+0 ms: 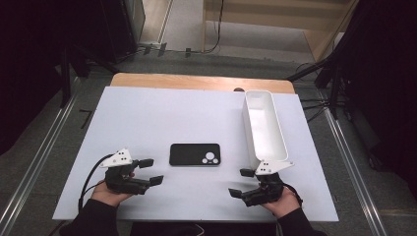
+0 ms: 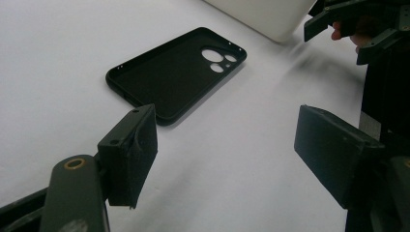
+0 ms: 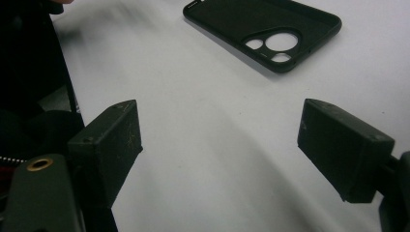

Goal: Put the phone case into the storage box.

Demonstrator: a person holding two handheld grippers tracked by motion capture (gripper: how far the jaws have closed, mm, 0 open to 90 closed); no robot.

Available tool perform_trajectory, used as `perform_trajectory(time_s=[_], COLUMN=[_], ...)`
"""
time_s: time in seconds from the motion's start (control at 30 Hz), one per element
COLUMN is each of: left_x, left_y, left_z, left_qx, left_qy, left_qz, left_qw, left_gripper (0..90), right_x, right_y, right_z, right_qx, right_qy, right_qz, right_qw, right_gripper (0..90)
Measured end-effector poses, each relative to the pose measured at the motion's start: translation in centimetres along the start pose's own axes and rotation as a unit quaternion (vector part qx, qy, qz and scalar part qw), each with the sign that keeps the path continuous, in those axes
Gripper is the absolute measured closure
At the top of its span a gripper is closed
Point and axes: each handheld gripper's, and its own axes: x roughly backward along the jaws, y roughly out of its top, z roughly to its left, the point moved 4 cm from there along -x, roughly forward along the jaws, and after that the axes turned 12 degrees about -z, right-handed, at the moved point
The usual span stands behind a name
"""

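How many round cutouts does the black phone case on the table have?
3, clustered at one end of the phone case: one large hole and two smaller ones beside it. In the high view that end points toward the white bin.

White table [image 1: 147,118]; phone case [image 1: 195,155]; bin [image 1: 265,129]

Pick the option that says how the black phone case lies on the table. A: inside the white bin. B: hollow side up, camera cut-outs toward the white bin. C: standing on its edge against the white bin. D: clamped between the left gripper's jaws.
B: the phone case lies flat on the table with its raised rim up, its camera holes at the end nearer the white bin, apart from both grippers.
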Motion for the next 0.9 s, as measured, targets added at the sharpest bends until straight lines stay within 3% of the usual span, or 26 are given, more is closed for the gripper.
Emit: perform_trajectory(time_s=[0.9], left_x=[0.13], left_y=[-0.04], left_z=[0.24], left_qx=[0.003], left_qy=[0.006], left_qz=[0.001], left_qw=[1.0], left_gripper=[23.4], right_x=[0.04], right_y=[0.15], right_z=[-0.24], right_qx=[-0.008], right_qy=[-0.002], right_qz=[-0.003], right_qw=[1.0], right_gripper=[14.3])
